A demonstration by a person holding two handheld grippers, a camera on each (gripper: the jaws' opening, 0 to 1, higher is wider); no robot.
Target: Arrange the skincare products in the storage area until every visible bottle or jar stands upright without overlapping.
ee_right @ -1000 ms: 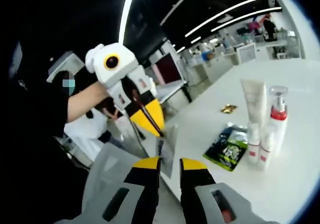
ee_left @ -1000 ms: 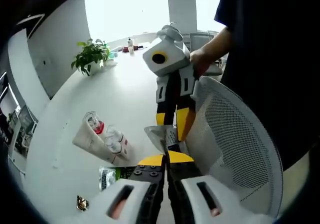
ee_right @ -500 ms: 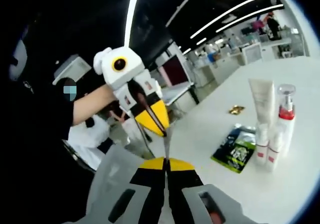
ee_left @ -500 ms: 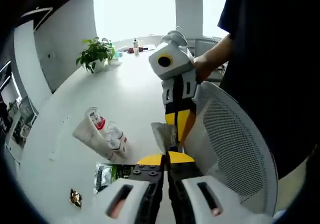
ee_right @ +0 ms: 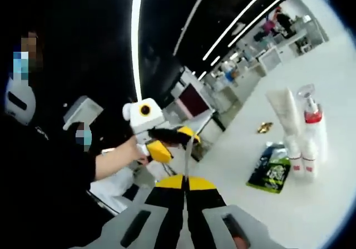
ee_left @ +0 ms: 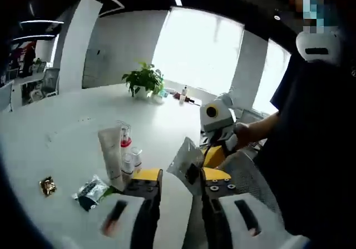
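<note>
Skincare products stand grouped on the white table [ee_left: 50, 132]: a white tube [ee_left: 109, 157] upright on its cap, a clear pump bottle [ee_left: 125, 143] with a red band just behind it, and two small white bottles [ee_left: 132, 161] with red labels touching its base. In the right gripper view the same group appears at the right: tube [ee_right: 282, 114], pump bottle [ee_right: 311, 121], small bottles [ee_right: 300, 161]. No writing on any of them can be read.

A dark green and black sachet [ee_left: 90, 190] lies flat on the table just beside the group; its printing [ee_right: 271, 173] is too small to read. A small gold wrapper [ee_left: 47, 185] lies apart from it.

Left gripper [ee_left: 181, 181]: jaws apart, nothing between them. Right gripper [ee_right: 186, 183]: yellow-tipped jaws together, clamped on a thin silver sachet [ee_right: 188, 155] standing edge-on. In the left gripper view this silver sachet [ee_left: 186, 163] hangs beside the table edge, held by the right gripper [ee_left: 214, 154].

A potted plant [ee_left: 144, 82] and small items stand at the far end of the table. A mesh chair back [ee_left: 253, 188] is below the right gripper.
</note>
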